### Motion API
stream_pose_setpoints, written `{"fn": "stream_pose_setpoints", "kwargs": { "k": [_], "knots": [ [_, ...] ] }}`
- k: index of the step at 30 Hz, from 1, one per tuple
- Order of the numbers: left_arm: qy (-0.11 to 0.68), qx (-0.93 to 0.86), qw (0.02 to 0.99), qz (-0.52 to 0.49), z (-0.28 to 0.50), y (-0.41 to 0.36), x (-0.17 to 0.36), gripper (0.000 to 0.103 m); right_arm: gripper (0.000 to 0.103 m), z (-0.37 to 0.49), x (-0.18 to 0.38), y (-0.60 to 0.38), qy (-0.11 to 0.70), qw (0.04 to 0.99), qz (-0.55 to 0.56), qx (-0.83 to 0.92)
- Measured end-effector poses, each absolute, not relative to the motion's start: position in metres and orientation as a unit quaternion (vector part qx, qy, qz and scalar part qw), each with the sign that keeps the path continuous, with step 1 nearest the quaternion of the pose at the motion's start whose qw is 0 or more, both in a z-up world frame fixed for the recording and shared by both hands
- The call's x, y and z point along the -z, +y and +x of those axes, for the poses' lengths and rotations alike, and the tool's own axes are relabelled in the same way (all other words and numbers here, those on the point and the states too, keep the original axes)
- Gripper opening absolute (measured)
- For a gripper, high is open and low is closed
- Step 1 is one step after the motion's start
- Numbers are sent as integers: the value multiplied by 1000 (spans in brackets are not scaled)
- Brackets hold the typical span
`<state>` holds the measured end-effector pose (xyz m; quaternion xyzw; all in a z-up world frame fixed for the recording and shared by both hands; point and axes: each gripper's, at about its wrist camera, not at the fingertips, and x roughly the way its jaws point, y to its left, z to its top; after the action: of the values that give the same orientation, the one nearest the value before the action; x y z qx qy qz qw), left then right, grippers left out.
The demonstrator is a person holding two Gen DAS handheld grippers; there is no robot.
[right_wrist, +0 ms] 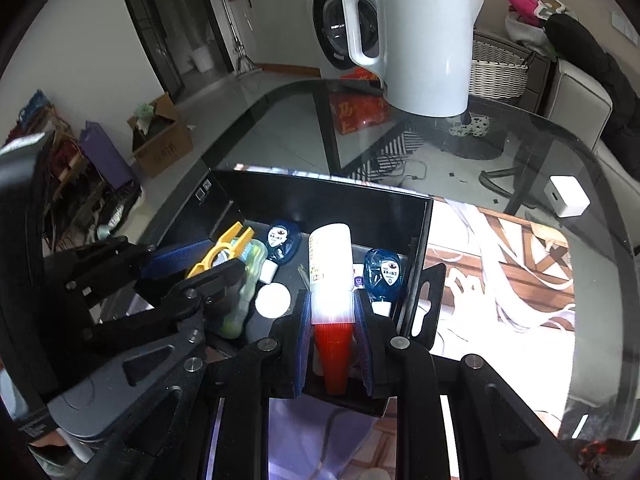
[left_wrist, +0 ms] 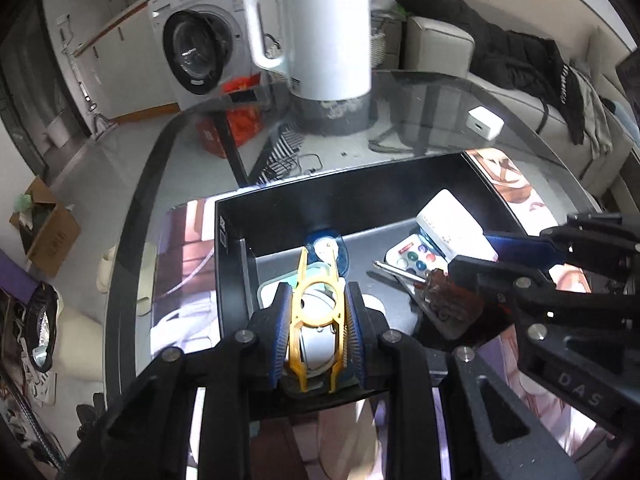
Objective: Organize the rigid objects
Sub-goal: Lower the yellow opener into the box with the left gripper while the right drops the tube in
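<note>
Both tongs same build: matte black printed frames, triangular cutouts in the linkage arms, round silver screw heads at the pivots. Left tongs and right tongs carry ribbed blue finger pads. Raised "DAS" lettering on one arm.

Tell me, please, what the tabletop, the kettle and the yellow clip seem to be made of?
Tabletop: clear glass, glossy; the floor and table legs show through it.
Kettle: probably white plastic, smooth and matte, with a moulded handle.
Yellow clip, held in the left hand-held gripper: apparently hard plastic, thin moulded ribs with a slight sheen.
</note>
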<state>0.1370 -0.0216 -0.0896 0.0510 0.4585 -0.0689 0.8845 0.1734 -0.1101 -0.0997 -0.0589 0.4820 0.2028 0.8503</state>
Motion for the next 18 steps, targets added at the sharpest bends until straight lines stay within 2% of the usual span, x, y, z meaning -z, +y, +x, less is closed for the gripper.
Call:
{"fn": "stream_pose_setpoints", "kwargs": {
  "k": [5, 7, 9, 11, 12, 15, 18],
  "knots": [
    [467, 67, 880, 48, 133, -27, 89, 30, 20, 162, 98, -114, 495, 843, -76, -198],
    [466, 70, 881, 43, 132, -27, 87, 43, 24, 160, 97, -118, 496, 842, -75, -199],
    [461, 55, 884, 47, 127, -29, 85, 43, 30, 156, 96, -120, 498, 840, -66, -204],
    [454, 45, 888, 60, 122, -32, 83, 46, 30, 153, 94, -122, 499, 840, -62, -204],
    [450, 34, 890, 70, 118, -33, 82, 53, 30, 150, 92, -122, 498, 840, -63, -204],
    [440, 26, 894, 79, 107, -31, 78, 53, 32, 141, 88, -124, 493, 842, -63, -208],
    [430, 21, 899, 83, 92, -30, 71, 54, 44, 128, 80, -127, 476, 854, -71, -197]
  ]
}}
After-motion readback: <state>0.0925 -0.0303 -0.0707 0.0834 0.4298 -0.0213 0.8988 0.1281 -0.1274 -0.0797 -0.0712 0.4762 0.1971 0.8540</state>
